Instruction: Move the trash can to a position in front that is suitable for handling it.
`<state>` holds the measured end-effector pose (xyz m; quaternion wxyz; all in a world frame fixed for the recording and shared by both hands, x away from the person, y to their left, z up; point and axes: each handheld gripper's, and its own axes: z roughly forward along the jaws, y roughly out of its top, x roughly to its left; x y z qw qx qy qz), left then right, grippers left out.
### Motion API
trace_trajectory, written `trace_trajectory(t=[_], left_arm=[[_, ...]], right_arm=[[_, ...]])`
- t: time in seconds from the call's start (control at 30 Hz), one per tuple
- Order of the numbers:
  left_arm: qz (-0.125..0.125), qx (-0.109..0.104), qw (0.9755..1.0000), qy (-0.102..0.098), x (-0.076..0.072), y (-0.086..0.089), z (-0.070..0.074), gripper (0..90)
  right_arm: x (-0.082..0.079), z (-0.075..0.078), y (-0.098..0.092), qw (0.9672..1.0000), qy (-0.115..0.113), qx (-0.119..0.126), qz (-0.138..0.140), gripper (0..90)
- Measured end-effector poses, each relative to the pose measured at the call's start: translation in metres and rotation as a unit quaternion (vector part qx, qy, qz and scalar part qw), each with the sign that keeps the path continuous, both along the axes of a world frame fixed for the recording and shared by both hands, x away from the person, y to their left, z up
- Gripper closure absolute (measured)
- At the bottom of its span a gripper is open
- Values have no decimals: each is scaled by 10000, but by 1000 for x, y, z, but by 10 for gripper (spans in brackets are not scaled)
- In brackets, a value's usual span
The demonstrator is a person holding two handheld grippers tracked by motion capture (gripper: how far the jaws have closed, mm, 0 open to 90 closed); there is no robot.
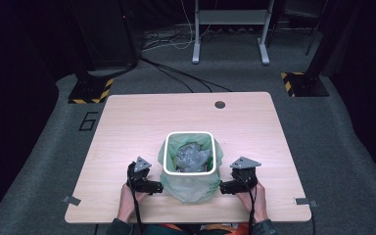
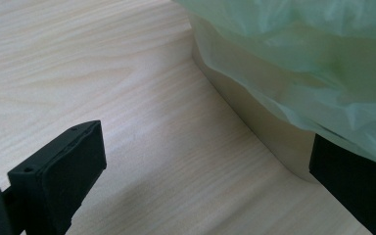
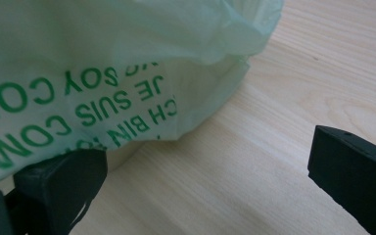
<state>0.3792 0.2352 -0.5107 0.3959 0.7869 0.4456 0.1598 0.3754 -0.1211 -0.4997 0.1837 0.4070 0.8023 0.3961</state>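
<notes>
Two tongs flanked a small white bin (image 1: 190,172) that stood on a pale wooden desk (image 1: 127,127), toward the desk's near edge. A thin green bag (image 1: 196,188) lined the bin, folded over its rim and hanging loosely down its sides; crumpled grey material (image 1: 192,157) lay inside. The left tongs (image 1: 152,187) sat just beside the bin's left side, jaws spread wide, one jaw tucked under the bag's drooping edge (image 2: 323,78) against the bin wall, the other over bare wood away from the bin. The right tongs (image 1: 223,187) sat just beside the bin's right side, jaws also spread, one jaw touching the bag where green printed lettering (image 3: 78,105) showed, the other clear of the bin. Neither pinched anything.
</notes>
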Motion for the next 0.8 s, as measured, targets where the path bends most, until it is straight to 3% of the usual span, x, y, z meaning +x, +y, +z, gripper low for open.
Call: trace_trajectory(t=[0.33, 0.7, 0.8], left_arm=[[55, -166, 9998, -3, 7, 1, 2, 2], [139, -363, 9992, 66, 15, 1, 0, 6], [114, -329, 9994, 63, 17, 1, 0, 4]], right_arm=[[8, 3, 3, 10000, -56, 34, -69, 6], [19, 2, 2, 9998, 30, 112, -184, 13], [21, 3, 2, 9998, 53, 107, -184, 13]])
